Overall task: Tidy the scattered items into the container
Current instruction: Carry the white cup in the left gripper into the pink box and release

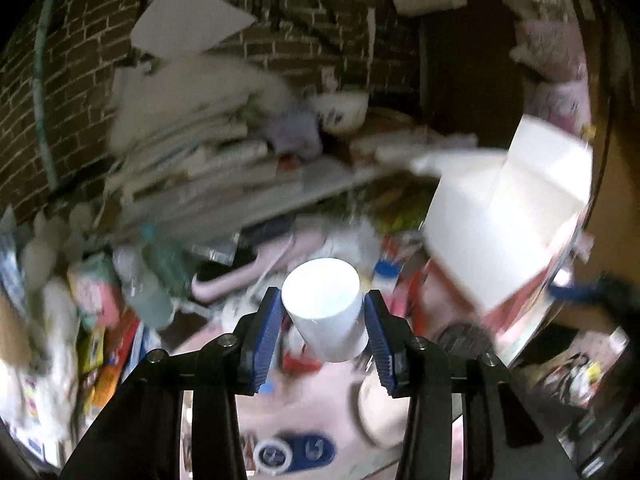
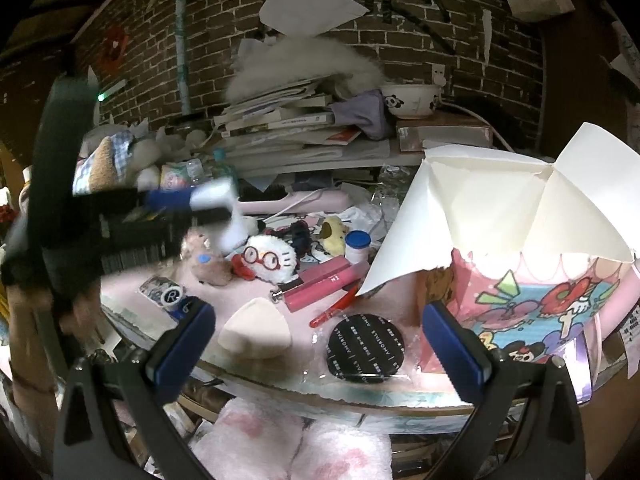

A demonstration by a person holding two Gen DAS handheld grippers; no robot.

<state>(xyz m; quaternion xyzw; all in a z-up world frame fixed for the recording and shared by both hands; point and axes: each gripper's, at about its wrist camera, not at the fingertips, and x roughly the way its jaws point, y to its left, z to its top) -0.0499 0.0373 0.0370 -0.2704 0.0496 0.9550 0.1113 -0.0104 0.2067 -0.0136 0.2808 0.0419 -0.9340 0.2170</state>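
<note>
The left gripper (image 1: 324,316) squeezes a white tube (image 1: 324,312) between its blue pads, so it is carrying. The right gripper (image 2: 320,344) is wide open, holding nothing. Next, drop the tube into the box (image 1: 508,216) ahead and right

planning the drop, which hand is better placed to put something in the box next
Left. The left gripper already clamps a white cylinder, raised over the clutter, with the white-flapped box off to its side. The right gripper is open and empty.
</note>
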